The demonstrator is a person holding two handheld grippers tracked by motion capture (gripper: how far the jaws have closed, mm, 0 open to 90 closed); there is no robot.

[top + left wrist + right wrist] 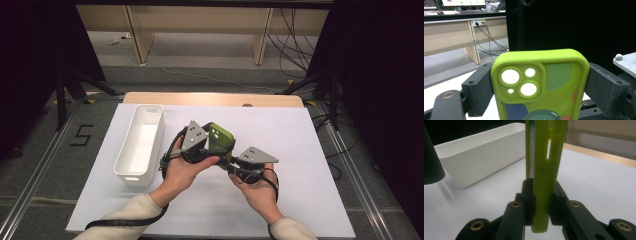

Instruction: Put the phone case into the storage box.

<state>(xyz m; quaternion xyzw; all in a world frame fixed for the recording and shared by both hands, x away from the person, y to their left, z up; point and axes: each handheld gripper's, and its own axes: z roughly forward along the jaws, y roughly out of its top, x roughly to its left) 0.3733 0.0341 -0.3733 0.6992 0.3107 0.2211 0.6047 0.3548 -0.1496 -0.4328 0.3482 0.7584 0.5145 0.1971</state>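
A black "5" (81,135) is marked on the floor left of the counter (310,165); no other writing is legible.

The phone case (541,85) is lime green, soft-looking, with rounded corners. Its raised camera block has two large round cut-outs and two small ones. The back carries flat patches of darker green, navy and orange, and part of a dark green ring at the lower edge. In the right gripper view it appears edge-on, thin, with a narrow slot cut in its side.

The left tool (196,142) pinches the phone case across its width, one dark pad on each long side. The right tool (541,202) pinches the same case across its thickness, at the bottom edge, jaws pressed onto both faces. The case is held upright in the air between the two tools, above the middle of the counter.

A white bin (141,142) lies to the left of the left tool, apart from it. To the right of the right tool, the white sheet is bare up to its edge.
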